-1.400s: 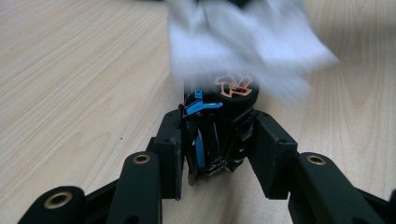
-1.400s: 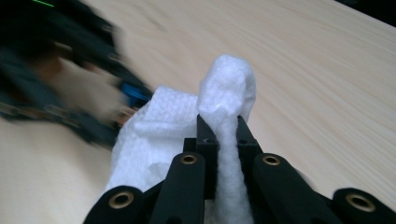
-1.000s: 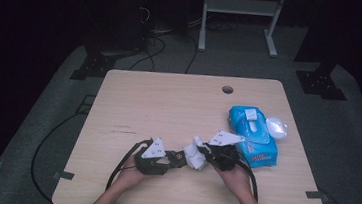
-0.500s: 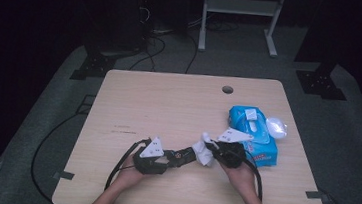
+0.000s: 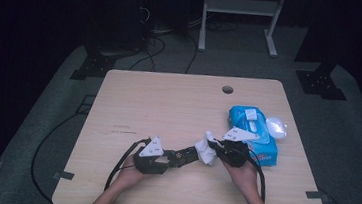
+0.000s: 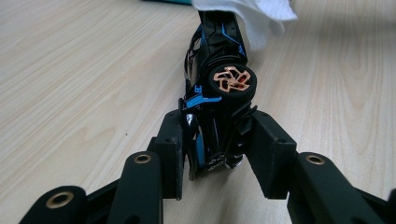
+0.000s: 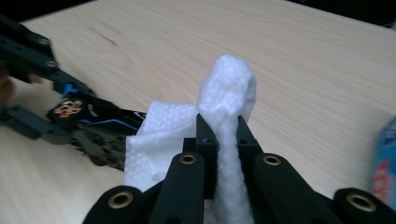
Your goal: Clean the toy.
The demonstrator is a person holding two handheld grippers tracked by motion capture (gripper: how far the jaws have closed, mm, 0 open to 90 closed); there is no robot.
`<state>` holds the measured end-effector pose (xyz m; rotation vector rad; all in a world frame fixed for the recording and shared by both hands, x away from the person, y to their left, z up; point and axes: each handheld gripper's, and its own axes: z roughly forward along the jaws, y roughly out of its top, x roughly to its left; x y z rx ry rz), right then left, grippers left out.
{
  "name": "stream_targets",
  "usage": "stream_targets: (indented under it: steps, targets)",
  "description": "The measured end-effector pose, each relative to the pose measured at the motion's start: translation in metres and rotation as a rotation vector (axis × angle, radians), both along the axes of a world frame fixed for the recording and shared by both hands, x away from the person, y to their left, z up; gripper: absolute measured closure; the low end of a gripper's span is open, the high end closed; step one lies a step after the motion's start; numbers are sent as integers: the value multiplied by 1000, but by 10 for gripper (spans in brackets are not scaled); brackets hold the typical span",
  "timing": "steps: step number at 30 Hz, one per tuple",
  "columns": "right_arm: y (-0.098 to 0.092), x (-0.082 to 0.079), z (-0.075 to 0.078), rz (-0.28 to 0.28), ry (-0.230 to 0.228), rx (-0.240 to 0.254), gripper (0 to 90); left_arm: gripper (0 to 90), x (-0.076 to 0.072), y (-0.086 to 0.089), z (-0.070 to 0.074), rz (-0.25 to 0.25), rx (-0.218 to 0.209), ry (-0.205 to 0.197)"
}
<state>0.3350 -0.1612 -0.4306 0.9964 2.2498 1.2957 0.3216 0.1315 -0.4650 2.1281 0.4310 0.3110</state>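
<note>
Between left tool (image 6: 217, 161) pads: toy car (image 6: 219, 93)

The white wipe (image 6: 243, 16) drapes over the toy car's (image 6: 219, 93) far end, hiding its front. Beyond the car, the wipe runs off the picture's top edge, and the blue wipes pack (image 7: 385, 163) is cut by the right edge.

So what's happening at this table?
A person works with a gripper in each hand. The left gripper clamps a black and blue toy car just above the table. The right gripper pinches a white wipe against the car's far end, apparently cleaning it. A blue wipe pack lies nearby.
</note>
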Motion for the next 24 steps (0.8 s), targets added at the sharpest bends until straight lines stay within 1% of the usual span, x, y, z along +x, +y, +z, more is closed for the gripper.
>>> stream_targets:
  steps: [2,3,4,5,7,8,9,10,11,12,13,14,15,17,19,20,21,22,24]
  targets:
    - [5,-4,1,-17,-42,-54,850,593,0,0,0,-1,-3,0]
    - [8,-5,2,0,-41,-53,850,593,1,0,0,-1,-5,2]
    - [13,-7,1,25,-28,-36,850,593,1,0,0,1,-9,4]
    - [18,-9,1,47,-30,-39,849,593,1,0,0,2,-8,4]
    - [25,-12,0,56,-65,-84,849,593,1,1,0,1,-4,-1]
    - [24,-11,1,55,-59,-85,849,593,1,2,0,4,-6,1]
    - [20,-9,1,41,-50,-75,850,594,1,2,0,5,-6,2]
    - [13,-6,1,11,-43,-72,849,594,1,2,0,3,-3,1]
    - [6,-2,0,16,-25,-34,849,593,1,2,0,-1,-2,-2]
    - [1,0,0,4,2,4,850,594,1,1,0,0,0,-3]
    - [0,-1,0,-19,-2,-5,850,594,2,1,0,2,0,2]
    - [1,-2,1,-29,-23,-32,850,594,2,2,0,1,0,4]
    - [2,-3,1,-29,-34,-46,849,594,2,2,0,1,-1,1]
    - [5,-3,0,-26,-42,-53,850,594,2,2,0,3,-4,4]
    - [3,-2,0,-25,-37,-51,850,594,2,3,0,3,-1,2]
    - [1,0,0,-49,-44,-80,850,594,2,3,0,2,0,1]
    - [-1,1,-2,-58,-43,-96,850,594,2,3,0,4,-3,3]
    - [-5,2,-4,-63,-11,-71,850,594,2,3,0,4,-4,5]
    - [-6,1,-5,-51,2,-36,850,594,2,3,0,6,-8,8]
